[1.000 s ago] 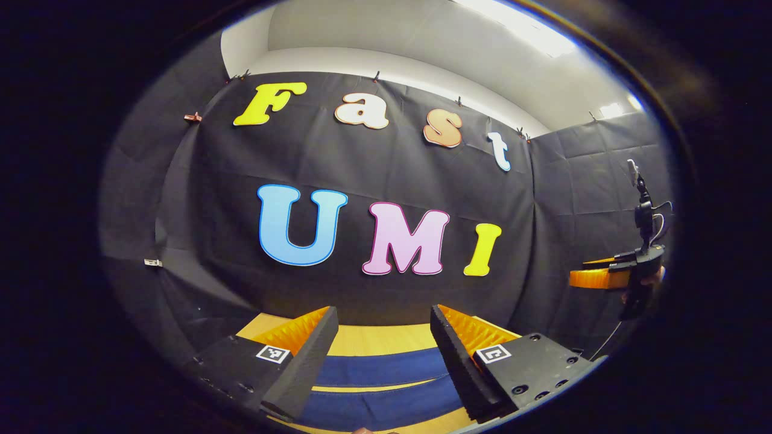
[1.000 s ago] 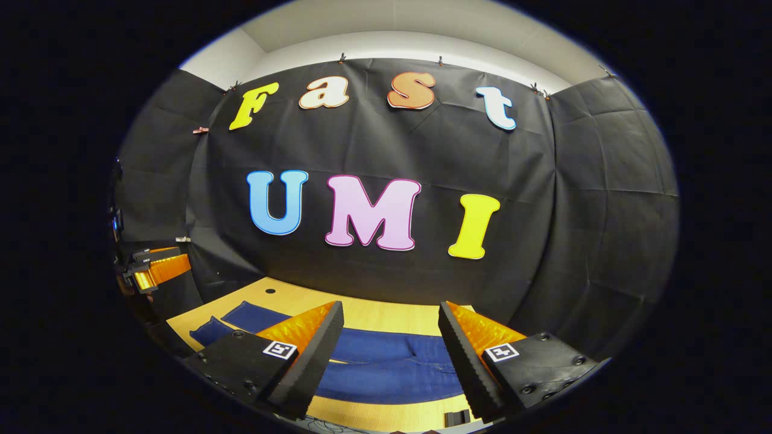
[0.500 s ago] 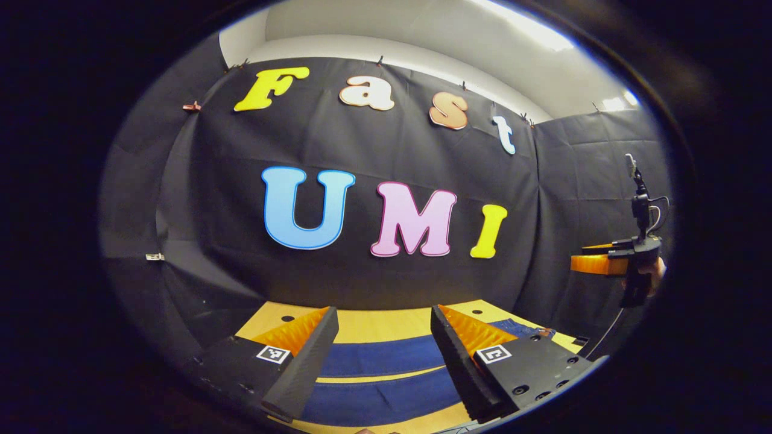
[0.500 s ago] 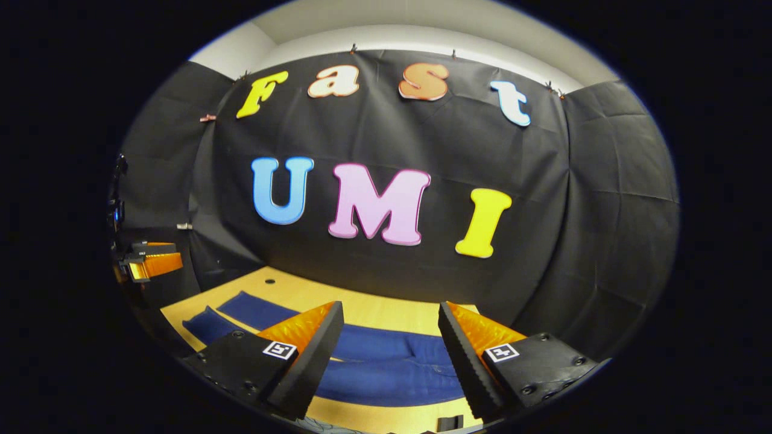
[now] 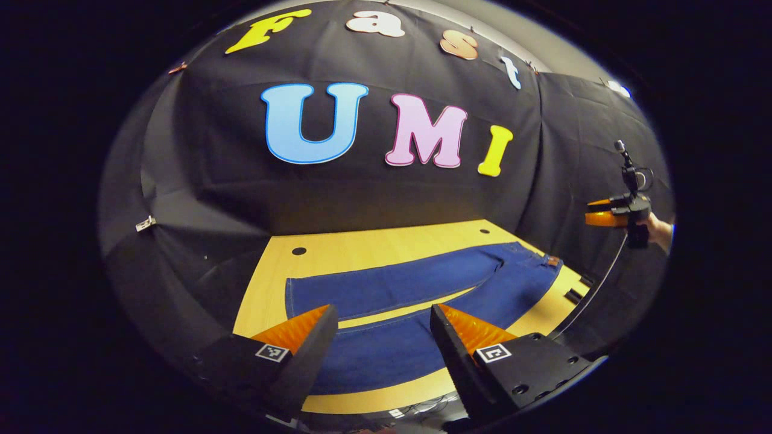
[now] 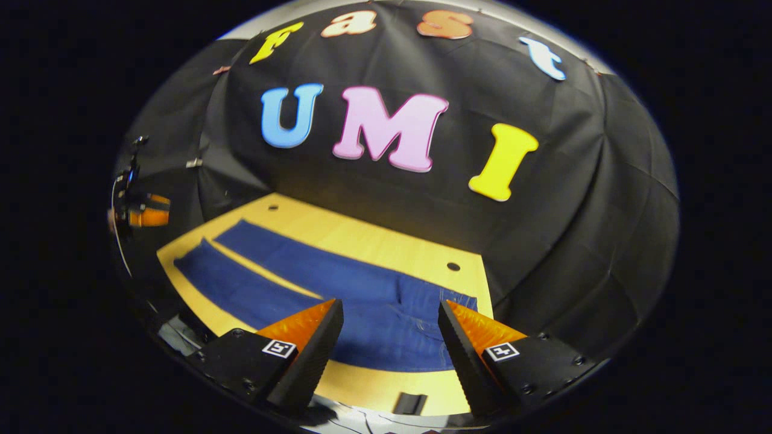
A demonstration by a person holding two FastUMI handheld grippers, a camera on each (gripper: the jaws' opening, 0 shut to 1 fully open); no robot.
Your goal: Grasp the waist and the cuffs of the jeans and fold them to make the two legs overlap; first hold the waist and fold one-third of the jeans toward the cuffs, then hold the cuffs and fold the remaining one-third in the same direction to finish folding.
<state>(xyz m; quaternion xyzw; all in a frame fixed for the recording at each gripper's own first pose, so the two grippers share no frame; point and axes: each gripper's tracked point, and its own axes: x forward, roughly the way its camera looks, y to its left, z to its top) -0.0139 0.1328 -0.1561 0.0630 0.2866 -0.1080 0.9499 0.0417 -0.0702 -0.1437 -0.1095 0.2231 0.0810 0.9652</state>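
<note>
The jeans (image 5: 422,295) lie spread flat on the wooden table (image 5: 362,247), both legs open in a shallow V with a strip of bare wood between them, waist at the right end in the left gripper view, cuffs at the left end. No fold made yet by the look of it, so the step in hand is the reach for the first lengthwise fold. The left gripper (image 5: 383,337) hangs above the near leg toward the cuff end, fingers spread wide and holding nothing; the right gripper (image 6: 389,331) hovers over the waist (image 6: 422,313), fingers likewise parted and empty. To do this well, I'd say each one should drop to the near edge of the denim, the right at the waistband corner, the left at the near cuff (image 5: 313,361), pinch right through the cloth, then lift and carry together so the near leg lands square on the far one, edges matched. Uneven lift risks a skewed leg. The count: one pair of jeans, two legs, two grippers, one table, and two round holes (image 5: 298,251) in its far edge.
</note>
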